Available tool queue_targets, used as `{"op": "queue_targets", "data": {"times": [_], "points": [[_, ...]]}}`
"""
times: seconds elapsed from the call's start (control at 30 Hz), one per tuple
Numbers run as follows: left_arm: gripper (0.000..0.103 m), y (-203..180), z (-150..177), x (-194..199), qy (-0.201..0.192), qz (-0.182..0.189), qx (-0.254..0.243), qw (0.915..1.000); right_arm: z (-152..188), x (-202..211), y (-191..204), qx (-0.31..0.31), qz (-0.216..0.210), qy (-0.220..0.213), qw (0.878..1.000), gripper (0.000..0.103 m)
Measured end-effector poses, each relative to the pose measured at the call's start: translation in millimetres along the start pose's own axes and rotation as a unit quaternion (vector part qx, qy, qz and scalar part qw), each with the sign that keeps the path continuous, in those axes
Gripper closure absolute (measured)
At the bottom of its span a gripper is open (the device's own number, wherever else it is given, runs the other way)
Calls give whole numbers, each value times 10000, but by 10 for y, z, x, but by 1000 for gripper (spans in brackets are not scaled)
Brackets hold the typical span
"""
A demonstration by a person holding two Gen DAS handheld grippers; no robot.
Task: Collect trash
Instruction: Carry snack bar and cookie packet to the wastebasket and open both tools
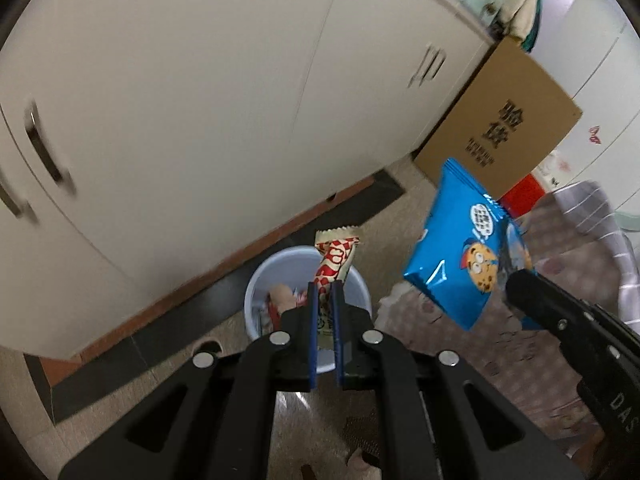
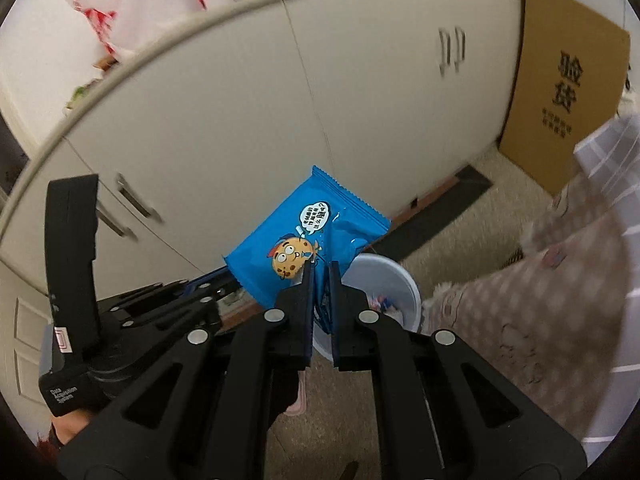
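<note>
Left gripper (image 1: 325, 292) pinches wrapper (image 1: 334, 258), seemingly above bin (image 1: 262, 280).

Both wrist views angled down, close above the bin (image 1: 256, 280) (image 2: 400, 280), cabinets (image 1: 200, 100) (image 2: 280, 100) shared behind.

Background I can see: cream cabinet doors (image 2: 248, 120) with metal handles (image 2: 452, 50); a brown cardboard box (image 1: 496, 120) printed with black characters, leaning beside the cabinets; a white plastic bag with red print (image 2: 132, 4) on the countertop; a patterned pink blanket (image 2: 552, 292) at right.
</note>
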State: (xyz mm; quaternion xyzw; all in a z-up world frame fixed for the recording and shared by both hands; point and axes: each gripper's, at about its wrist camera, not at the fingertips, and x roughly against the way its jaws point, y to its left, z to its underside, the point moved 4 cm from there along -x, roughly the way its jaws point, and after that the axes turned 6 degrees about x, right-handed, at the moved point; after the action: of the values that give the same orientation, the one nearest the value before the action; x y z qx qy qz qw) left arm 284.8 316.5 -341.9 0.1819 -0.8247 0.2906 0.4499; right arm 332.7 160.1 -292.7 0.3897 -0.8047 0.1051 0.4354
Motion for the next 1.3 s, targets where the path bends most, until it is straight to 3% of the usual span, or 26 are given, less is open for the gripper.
{"op": "queue_targets", "data": {"times": [0.3,0.53,0.87,0.93,1.0,1.3], "points": [[97,301,360,-775,754,-37,416,9963,544,-904,-209,-388,107,882,9953,96],[97,412,510,-1169,1032,-96,513,9933,841,-1446,-460,-727,247,1421,9869,96],[97,396,547,-1558,1307,-66,334,9908,906,-1946,-598,-984,116,1648,9813,95],[97,396,555,-1611,1343,-86,318,9904,886,-2017,-620,-1017,19,1655,9809,85],[96,395,578,-1675,1396,-77,299,9897,878,-2050,-652,-1046,20,1642,9809,58],[96,378,669,-1915,1594,-245,193,9867,958,-2129,-742,-1029,192,1598,9816,56]]}}
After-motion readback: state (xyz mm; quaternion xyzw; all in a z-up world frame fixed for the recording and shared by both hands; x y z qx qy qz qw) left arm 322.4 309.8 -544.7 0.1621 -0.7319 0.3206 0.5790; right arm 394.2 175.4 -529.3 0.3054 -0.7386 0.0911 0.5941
